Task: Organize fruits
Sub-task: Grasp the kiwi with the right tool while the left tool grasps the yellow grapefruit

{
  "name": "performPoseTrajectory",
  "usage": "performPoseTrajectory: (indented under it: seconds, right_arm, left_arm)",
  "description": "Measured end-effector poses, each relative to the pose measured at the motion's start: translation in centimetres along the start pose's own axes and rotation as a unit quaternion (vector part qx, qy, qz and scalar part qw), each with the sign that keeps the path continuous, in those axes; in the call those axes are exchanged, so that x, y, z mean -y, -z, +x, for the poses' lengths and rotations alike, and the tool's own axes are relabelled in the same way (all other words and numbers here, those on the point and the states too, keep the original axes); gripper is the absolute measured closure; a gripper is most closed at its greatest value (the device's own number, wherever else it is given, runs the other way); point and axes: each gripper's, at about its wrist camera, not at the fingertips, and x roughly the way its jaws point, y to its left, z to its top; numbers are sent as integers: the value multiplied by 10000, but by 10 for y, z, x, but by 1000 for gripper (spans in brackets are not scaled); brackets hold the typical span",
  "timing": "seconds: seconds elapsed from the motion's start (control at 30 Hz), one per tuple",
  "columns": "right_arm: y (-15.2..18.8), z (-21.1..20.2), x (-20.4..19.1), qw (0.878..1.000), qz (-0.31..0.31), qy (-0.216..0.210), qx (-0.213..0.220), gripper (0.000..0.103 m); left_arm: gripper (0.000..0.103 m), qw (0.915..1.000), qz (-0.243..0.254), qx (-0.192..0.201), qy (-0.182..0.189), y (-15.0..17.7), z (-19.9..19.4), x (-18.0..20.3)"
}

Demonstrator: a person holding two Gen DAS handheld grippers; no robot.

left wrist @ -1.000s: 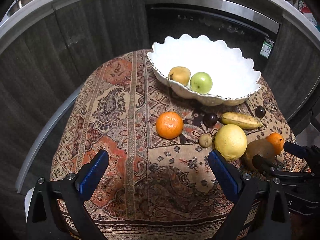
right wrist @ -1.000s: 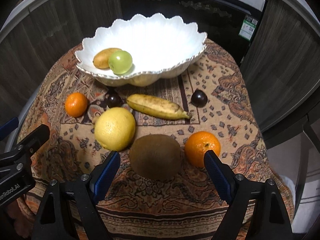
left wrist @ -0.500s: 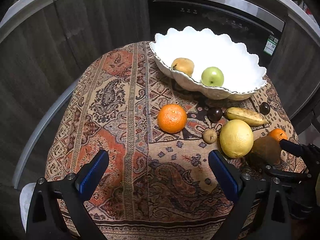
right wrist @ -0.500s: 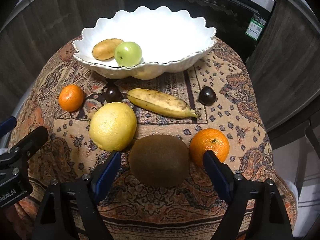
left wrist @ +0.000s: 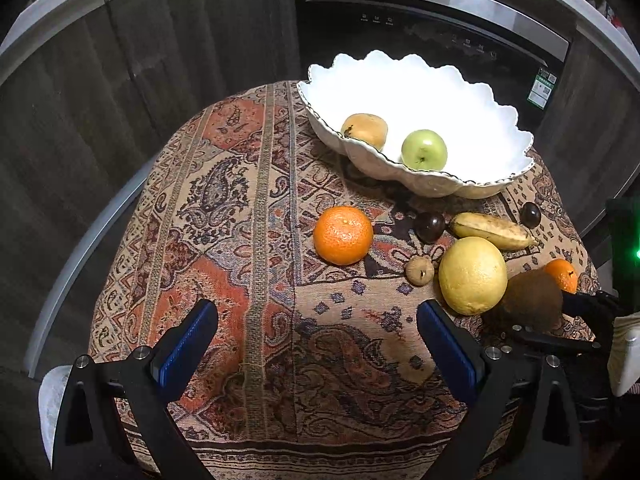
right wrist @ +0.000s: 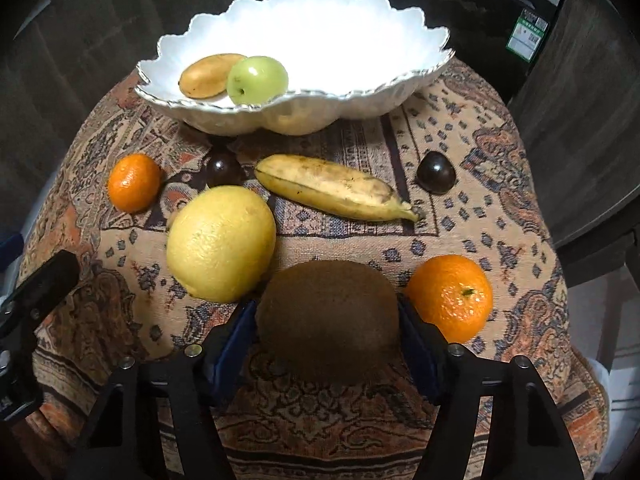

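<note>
Your right hand-held gripper (right wrist: 327, 332) has its jaws closing w/ the kiwi (right wrist: 328, 320) between them; the blue pads sit right at its two sides, looks like contact, and the kiwi rests on the patterned cloth (right wrist: 472, 168) near the front edge of the tabletop. Just left of the kiwi is the big yellow citrus (right wrist: 221, 243), touching or nearly so; just right is an orange (right wrist: 450, 297). Behind them lies the banana (right wrist: 336, 187), w/ a dark plum (right wrist: 436, 177) to its right and another plum (right wrist: 222, 170) to its left, plus a second orange (right wrist: 134, 188) further left. The white scalloped bowl (right wrist: 360, 96) stands at the back, holding a green apple (right wrist: 257, 80) and a tan fruit (right wrist: 210, 75) side by side, touching. Your left hand-held gripper (left wrist: 318, 344) hangs wide apart over bare cloth, nothing between its jaws, well clear of the nearest orange. From that view a small beige fruit (left wrist: 419, 270) sits just beside the citrus.
</note>
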Motion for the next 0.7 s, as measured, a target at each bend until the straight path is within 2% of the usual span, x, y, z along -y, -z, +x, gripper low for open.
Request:
performPoseTrajectory:
  seconds: [0.33,0.7]
  right_arm:
    - [5,-12,12,9995,197,-215,87,38]
    - [6,-55,37,9973,446,-129,571,38]
  left_arm:
    - [2,9999,88,14,56,-1,-3,7]
    - [2,9989,320,46,338,-5,-8,42]
